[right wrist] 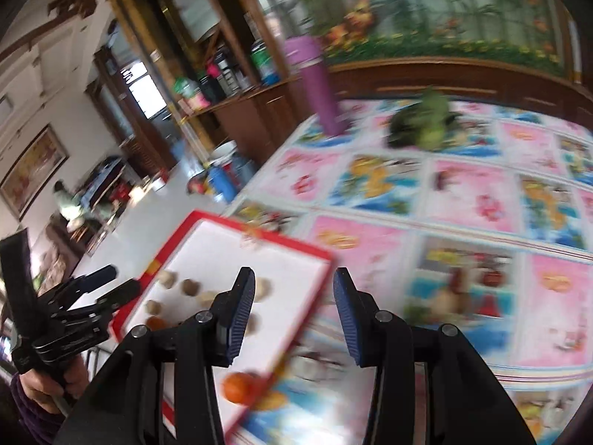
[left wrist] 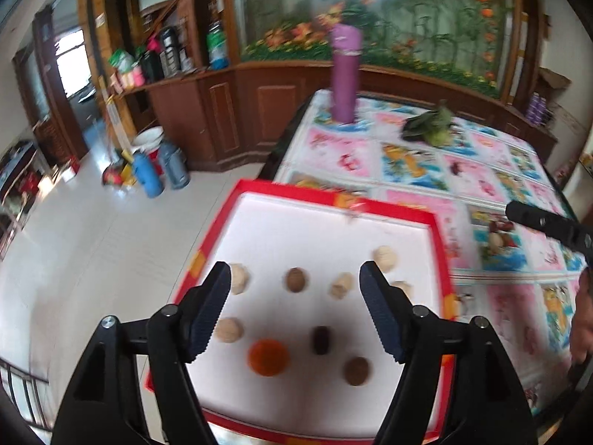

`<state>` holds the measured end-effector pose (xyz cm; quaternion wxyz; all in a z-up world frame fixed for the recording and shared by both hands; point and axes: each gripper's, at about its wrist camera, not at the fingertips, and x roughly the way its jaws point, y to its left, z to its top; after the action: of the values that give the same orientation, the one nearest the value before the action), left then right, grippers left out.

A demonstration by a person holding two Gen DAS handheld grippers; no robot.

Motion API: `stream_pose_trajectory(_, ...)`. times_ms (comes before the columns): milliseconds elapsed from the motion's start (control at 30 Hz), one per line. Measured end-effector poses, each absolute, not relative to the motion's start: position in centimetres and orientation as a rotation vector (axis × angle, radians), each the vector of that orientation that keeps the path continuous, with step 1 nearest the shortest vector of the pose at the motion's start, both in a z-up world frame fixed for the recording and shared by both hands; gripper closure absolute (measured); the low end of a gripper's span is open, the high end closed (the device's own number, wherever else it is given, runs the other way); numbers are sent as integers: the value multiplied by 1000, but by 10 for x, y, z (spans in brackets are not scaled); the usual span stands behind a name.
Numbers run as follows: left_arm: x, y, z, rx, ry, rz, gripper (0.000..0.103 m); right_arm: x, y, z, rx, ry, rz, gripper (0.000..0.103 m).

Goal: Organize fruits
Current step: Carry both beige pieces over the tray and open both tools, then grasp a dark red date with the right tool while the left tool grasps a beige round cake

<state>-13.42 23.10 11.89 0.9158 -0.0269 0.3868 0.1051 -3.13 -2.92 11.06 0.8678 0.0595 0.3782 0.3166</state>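
Red-rimmed white tray (left wrist: 441,248) sits under the left gripper (left wrist: 294,307), jaws spread wide, holding nothing; between them lie walnuts (left wrist: 295,280), an orange fruit (left wrist: 267,356) and a dark date (left wrist: 321,339). Right gripper (right wrist: 294,319) also gapes empty, another orange fruit (right wrist: 239,387) just below its left jaw at the tray edge.

Pale glossy floor (left wrist: 92,230) spreads left, bright window (left wrist: 72,63) glaring beyond; ahead, dark wood cabinets (left wrist: 229,118) run beneath a flowered mural (left wrist: 407,18).
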Motion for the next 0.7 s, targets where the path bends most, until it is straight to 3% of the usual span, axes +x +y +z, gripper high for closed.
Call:
stream_pose_trajectory(300,-118,145,132,27,774,-3,30,-9,-145,122,215,772,444,59)
stream_pose_trajectory(533,-92,98,107,69,837,-69,30,28,-145,71,273,901,442,60)
stream_pose_trajectory(700,-69,75,87,92,879,-92,30,49,-137,46,319,966,432,69)
